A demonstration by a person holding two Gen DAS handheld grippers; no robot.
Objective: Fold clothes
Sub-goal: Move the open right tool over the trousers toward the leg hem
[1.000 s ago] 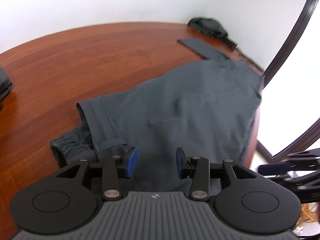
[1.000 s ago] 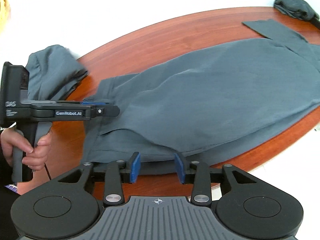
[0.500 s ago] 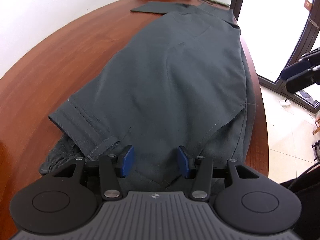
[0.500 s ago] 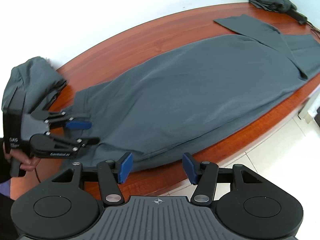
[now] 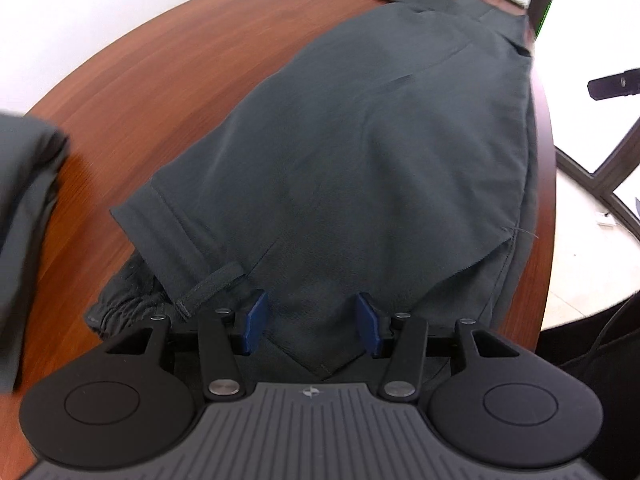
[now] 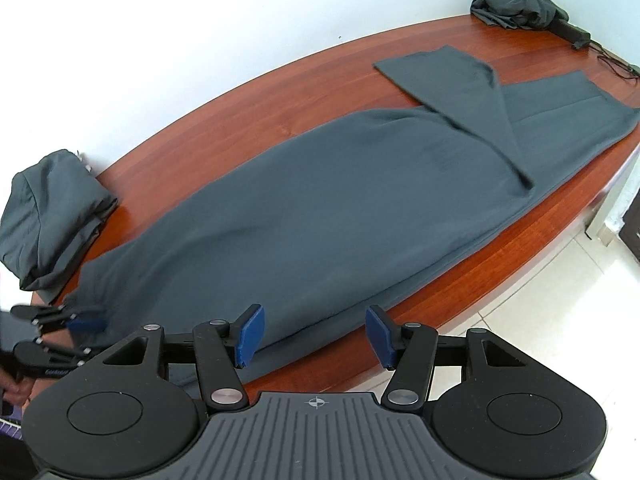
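Note:
Dark grey trousers (image 6: 340, 216) lie stretched along the wooden table (image 6: 240, 112), one leg end flipped over at the far end (image 6: 448, 80). In the left wrist view the waistband with a belt loop (image 5: 208, 284) sits just ahead of my left gripper (image 5: 312, 326), which is open above the cloth with nothing pinched. The left gripper (image 6: 86, 336) also shows at the waist end in the right wrist view. My right gripper (image 6: 315, 335) is open and hovers over the table's near edge beside the trousers' long side. It holds nothing.
A folded grey garment (image 6: 48, 216) sits at the table's left end, beside the waistband (image 5: 24, 220). A dark bundle (image 6: 520, 8) and a cable (image 6: 612, 62) lie at the far end. Tiled floor (image 6: 560, 300) lies beyond the table edge.
My right gripper has spread wider and drawn back from the trousers' edge. The left gripper has swung round to look along the trousers from the waist end.

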